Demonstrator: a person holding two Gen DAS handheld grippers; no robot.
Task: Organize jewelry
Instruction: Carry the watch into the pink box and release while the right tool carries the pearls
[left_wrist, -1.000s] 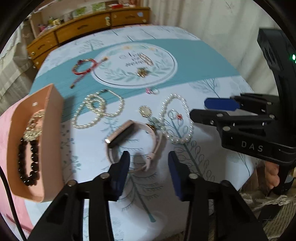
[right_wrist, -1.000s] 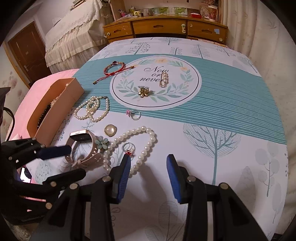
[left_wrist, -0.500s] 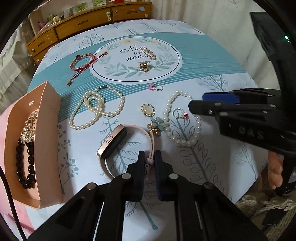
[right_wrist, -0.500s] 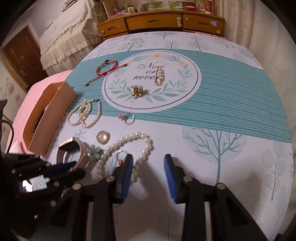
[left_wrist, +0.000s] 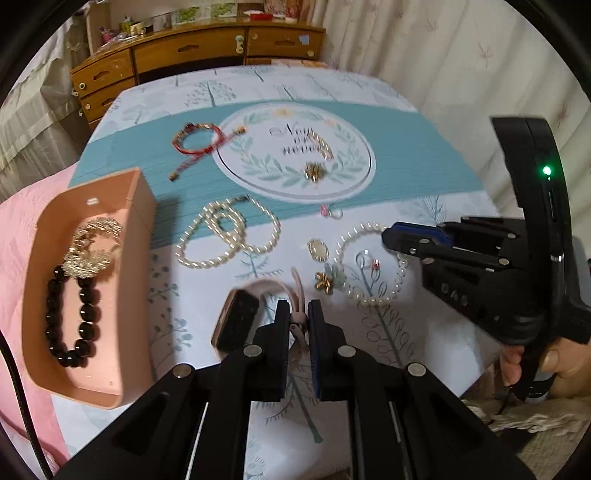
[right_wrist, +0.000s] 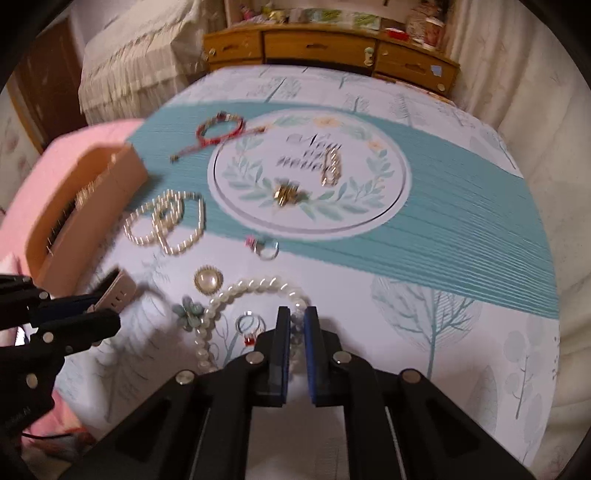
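My left gripper (left_wrist: 297, 317) is shut on the strap of a pink watch (left_wrist: 238, 325), which hangs tilted just above the tablecloth. The pink box (left_wrist: 144, 221) stands to its left, holding a black bead bracelet (left_wrist: 70, 317) and a gold piece (left_wrist: 92, 247). My right gripper (right_wrist: 295, 321) has its jaws closing on the near side of a white pearl bracelet (right_wrist: 255, 284), and the pads pinch the beads. In the left wrist view the right gripper (left_wrist: 391, 236) reaches in from the right over the pearl bracelet (left_wrist: 369, 299).
On the tablecloth lie a looped pearl necklace (left_wrist: 229, 236), a red cord bracelet (left_wrist: 199, 144), a gold brooch (left_wrist: 314, 171), a gold clasp (left_wrist: 325, 147), a pink-stone ring (left_wrist: 332, 212), an oval pearl brooch (right_wrist: 208, 280), a flower charm (right_wrist: 190, 312) and a red-stone ring (right_wrist: 249, 326). A wooden dresser (right_wrist: 332, 48) stands behind.
The left gripper shut on the watch strap and lifted the watch, tipping its face up. The right gripper's jaws narrowed from wide apart to pinching the pearl bracelet.
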